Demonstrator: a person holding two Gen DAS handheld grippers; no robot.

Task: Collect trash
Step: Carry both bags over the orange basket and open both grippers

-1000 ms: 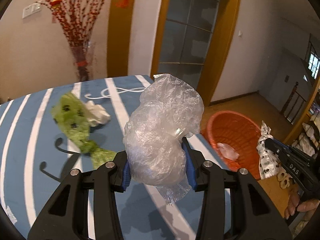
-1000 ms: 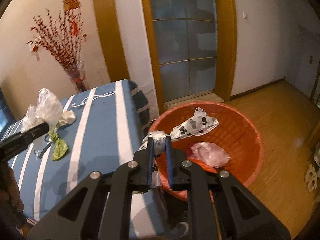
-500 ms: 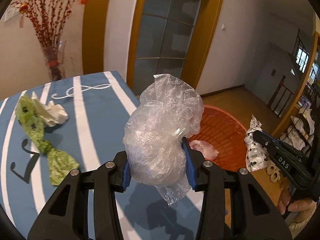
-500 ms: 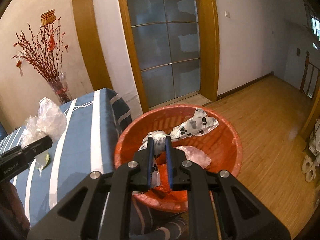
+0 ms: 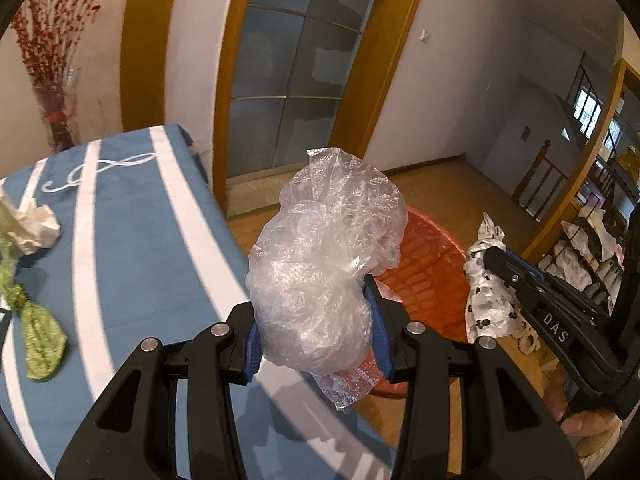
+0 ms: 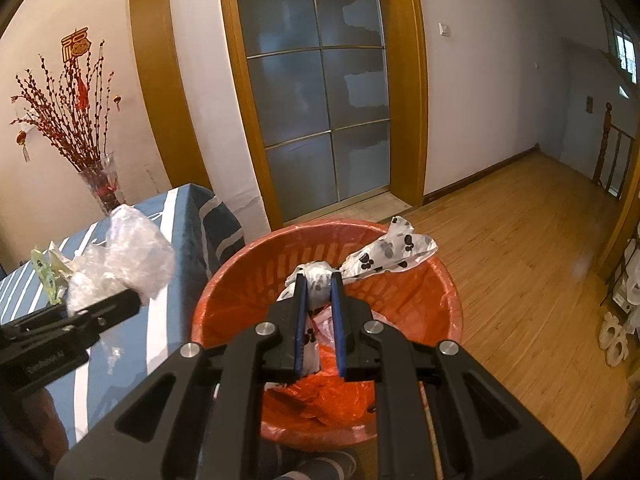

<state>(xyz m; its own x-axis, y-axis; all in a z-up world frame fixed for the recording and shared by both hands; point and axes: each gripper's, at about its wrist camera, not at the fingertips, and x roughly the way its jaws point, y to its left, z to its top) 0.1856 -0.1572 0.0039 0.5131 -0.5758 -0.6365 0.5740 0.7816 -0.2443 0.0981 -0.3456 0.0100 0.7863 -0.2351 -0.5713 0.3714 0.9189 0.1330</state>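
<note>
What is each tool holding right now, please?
Left tool: closed on a crumpled clear plastic bag.
Right tool: closed on a white bag with black paw prints, over the red basket.

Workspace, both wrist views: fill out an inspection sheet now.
Surface: table in blue cloth with white stripes.
Job's things: red bin on the floor, pink bag inside; green bag and crumpled tissue left on the table.
Clutter: nothing seen.
Grippers: left gripper clamps a clear plastic bag; right gripper clamps a paw-print bag over the bin.
Cables: nothing seen.
Surroundings: glass door, vase of red branches, wooden floor.
</note>
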